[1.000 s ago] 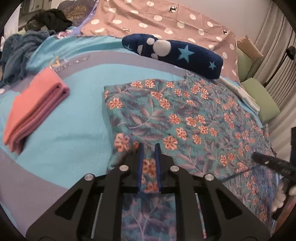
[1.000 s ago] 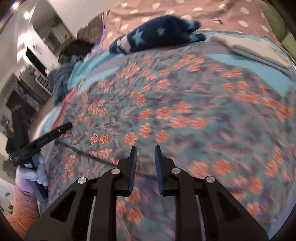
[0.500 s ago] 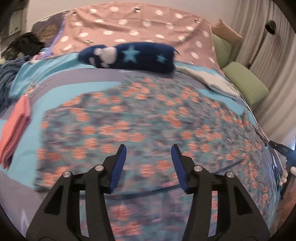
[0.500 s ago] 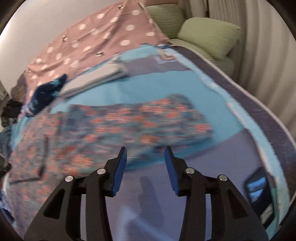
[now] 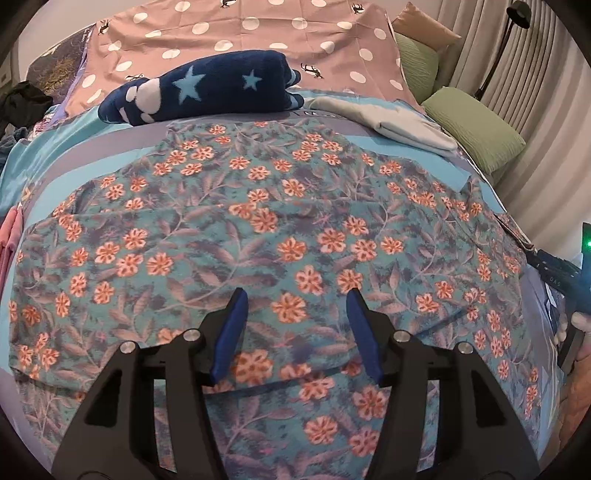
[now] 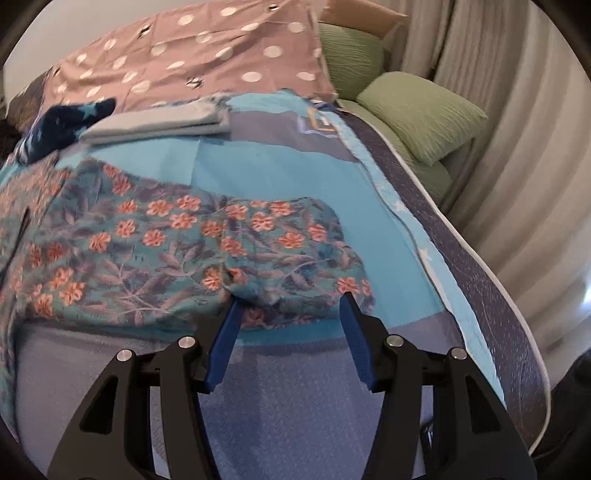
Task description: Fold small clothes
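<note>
A teal garment with orange flowers (image 5: 288,229) lies spread flat on the bed. My left gripper (image 5: 295,317) is open and empty just above its near middle. In the right wrist view the garment's right end, a sleeve or leg (image 6: 229,251), lies on the blue sheet. My right gripper (image 6: 290,325) is open and empty, with its fingertips at the near edge of that end. The right gripper's body shows at the right edge of the left wrist view (image 5: 565,280).
A dark blue starred blanket roll (image 5: 207,88) and a folded pale grey cloth (image 5: 391,122) lie behind the garment. A polka-dot pillow (image 5: 258,33) and green cushions (image 5: 476,129) stand at the head. Folded pink cloth (image 5: 9,236) lies far left. The bed's right edge (image 6: 491,295) drops off by curtains.
Both grippers were shut on the garment a second ago and have opened. The left one pulled back to the middle of the garment. The right one swung to the garment's right end.
</note>
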`<state>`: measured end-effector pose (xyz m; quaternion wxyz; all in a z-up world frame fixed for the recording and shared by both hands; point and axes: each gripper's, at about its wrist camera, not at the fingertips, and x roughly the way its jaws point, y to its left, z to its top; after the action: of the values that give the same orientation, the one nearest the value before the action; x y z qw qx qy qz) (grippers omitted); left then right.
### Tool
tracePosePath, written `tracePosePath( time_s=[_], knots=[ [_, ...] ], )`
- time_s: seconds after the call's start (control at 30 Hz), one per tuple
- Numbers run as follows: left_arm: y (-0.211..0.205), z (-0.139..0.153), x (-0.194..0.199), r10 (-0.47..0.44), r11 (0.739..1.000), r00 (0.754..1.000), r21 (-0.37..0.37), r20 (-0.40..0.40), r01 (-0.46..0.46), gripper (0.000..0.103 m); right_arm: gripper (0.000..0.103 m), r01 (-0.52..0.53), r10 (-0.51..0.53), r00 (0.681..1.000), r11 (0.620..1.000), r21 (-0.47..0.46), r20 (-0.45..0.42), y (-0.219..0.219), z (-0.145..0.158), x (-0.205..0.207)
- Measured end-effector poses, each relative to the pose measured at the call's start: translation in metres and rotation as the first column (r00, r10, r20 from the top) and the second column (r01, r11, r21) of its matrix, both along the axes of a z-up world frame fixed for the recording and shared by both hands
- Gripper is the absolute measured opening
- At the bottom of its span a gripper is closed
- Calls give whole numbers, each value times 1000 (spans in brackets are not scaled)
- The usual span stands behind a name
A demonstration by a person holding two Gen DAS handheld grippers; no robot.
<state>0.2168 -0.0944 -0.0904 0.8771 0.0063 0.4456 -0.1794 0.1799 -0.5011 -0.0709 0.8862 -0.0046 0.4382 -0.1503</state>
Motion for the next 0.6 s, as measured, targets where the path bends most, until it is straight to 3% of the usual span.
tracePosePath(
  time_s=[0.17,0.2,0.23,0.3,0.43,0.6],
  knots=[
    [-4,-4,1,-6,1000,1000,11,7,6,59,53,-48,48,999,997,-56,-2,7,-3,11],
    [-4,-5,1,-7,1000,1000,11,8,7,59,26,-38,38,999,998,-40,0,4,-3,14],
    [-4,-5,1,-7,1000,1000,8,10,7,59,6,-31,31,1000,1000,2,2,0,-3,17],
    [-1,-4,0,-10,1000,1000,-8,9,10,59,6,13,-16,1000,996,91,25,-9,3,17],
    [6,-5,-1,-16,998,1000,-56,2,16,59,6,28,-76,984,959,283,158,-15,37,11],
    [20,-2,-4,-16,988,1000,-155,-15,13,58,6,-163,7,950,864,476,312,30,87,19]
  ],
)
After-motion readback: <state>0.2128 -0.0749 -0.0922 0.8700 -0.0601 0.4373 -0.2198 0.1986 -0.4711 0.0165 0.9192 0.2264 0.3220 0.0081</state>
